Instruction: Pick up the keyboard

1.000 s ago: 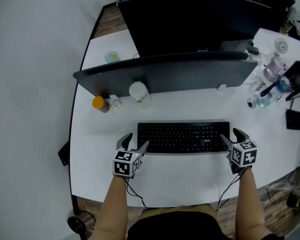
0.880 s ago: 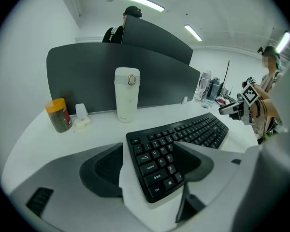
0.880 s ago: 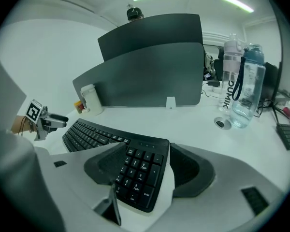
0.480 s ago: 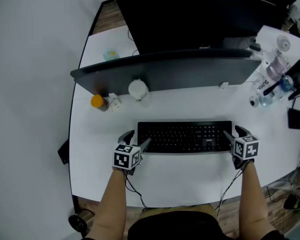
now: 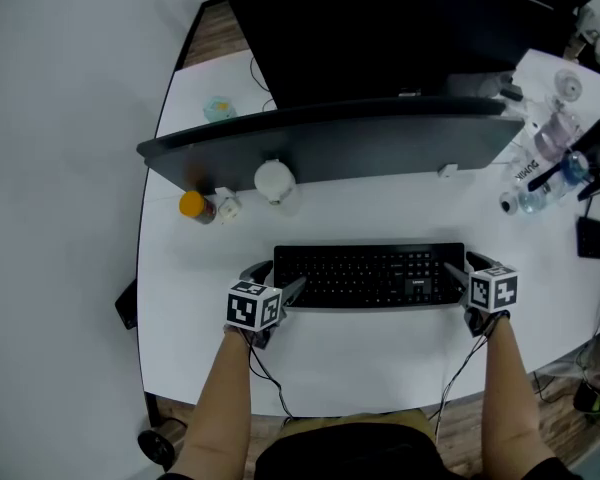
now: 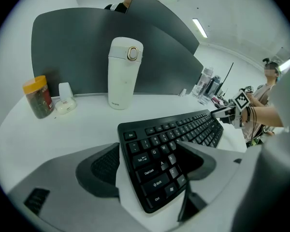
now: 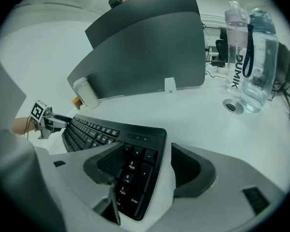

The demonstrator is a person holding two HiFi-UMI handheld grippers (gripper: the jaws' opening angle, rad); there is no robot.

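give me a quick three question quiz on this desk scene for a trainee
1. True or false: the right gripper has its fingers apart, astride one end of the flat black plastic keyboard.
2. Which of these stands by the curved grey partition behind the keyboard? A: a tall white cylindrical flask; B: a red mug; C: a green book.
3. Fill in: in the head view, the small orange-lidded jar stands to the ___ of the flask.

Key: 1 true; 2 A; 3 left.
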